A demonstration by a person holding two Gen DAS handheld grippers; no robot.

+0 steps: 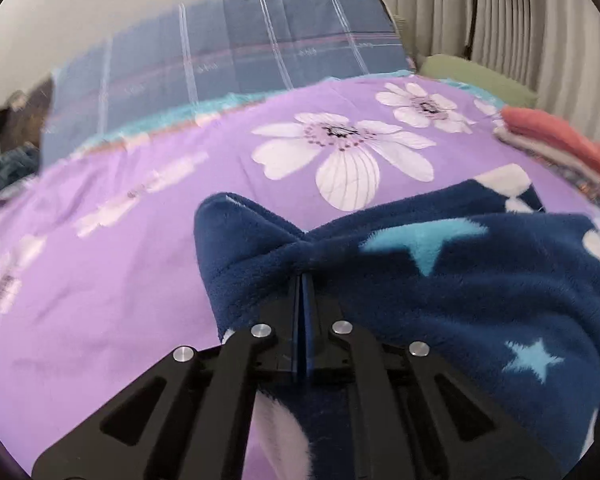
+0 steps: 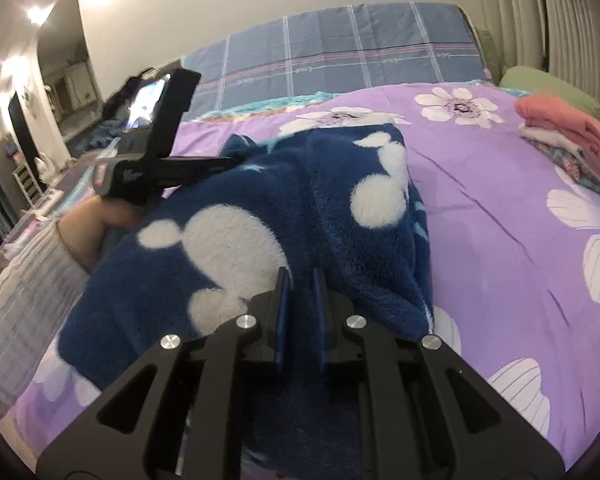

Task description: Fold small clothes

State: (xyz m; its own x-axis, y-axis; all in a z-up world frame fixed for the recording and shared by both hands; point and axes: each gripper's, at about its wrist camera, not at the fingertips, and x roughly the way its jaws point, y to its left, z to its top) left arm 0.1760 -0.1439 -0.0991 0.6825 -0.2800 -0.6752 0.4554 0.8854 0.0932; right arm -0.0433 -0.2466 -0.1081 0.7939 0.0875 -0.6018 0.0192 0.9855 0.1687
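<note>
Black linkage arms of the left gripper fill the low foreground of the left wrist view; its blue-padded jaws are pressed together, clamped on a bunched fold of the navy fleece garment. Fleece bears light-blue stars and white blotches, and lies on the purple floral bedspread.

Right gripper: jaws nearly together, pinching a ridge of the same garment, which lies heaped in the middle of the bedspread, raised between the two grips.

From the right wrist view, the left gripper shows beyond the garment on the left, tips buried in the fleece; a hand holds it, in a pale ribbed sleeve.

Beyond the garment, far right on the bedspread: stack of folded clothes, coral piece on top. Green cushion behind that stack. Blue plaid sheet past the bedspread's far edge.
</note>
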